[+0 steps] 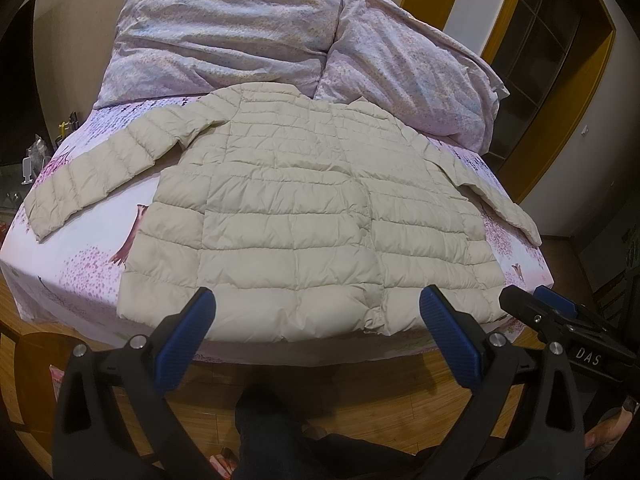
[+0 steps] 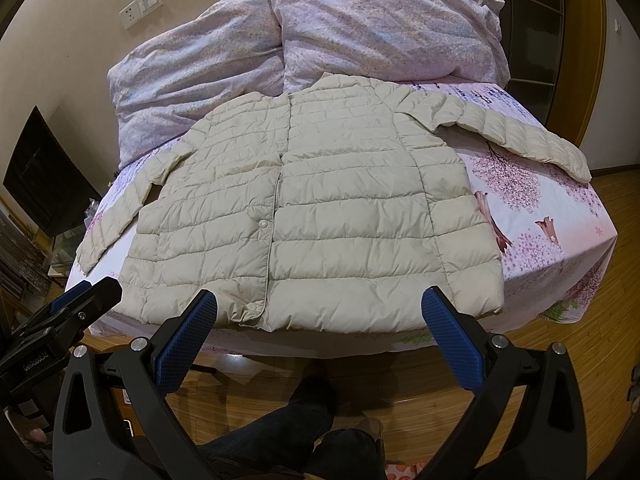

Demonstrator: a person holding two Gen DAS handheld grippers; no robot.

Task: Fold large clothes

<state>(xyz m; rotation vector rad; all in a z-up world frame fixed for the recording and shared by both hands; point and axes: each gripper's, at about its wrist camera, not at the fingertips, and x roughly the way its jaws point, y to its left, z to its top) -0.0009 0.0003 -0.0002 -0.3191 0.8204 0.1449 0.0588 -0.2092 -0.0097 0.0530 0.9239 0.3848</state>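
Observation:
A cream quilted puffer jacket (image 1: pixel 304 208) (image 2: pixel 316 216) lies flat on the bed, front side up, snaps shut, hem toward me and both sleeves spread outward. My left gripper (image 1: pixel 318 300) hovers open just short of the hem, nothing between its blue pads. Over the hem's right half my right gripper (image 2: pixel 320 300) is open too and holds nothing. The right gripper (image 1: pixel 560 312) shows at the right edge of the left wrist view. In the right wrist view the left gripper (image 2: pixel 80 296) appears at the left edge.
The bed sheet (image 2: pixel 560 216) is pink with a blossom-tree print. A crumpled lilac duvet (image 1: pixel 248 40) (image 2: pixel 360 28) is piled at the head. Wooden floor (image 1: pixel 360 396) runs along the foot of the bed, where a person's dark-trousered legs (image 2: pixel 288 432) stand. A dark screen (image 2: pixel 44 176) is at left.

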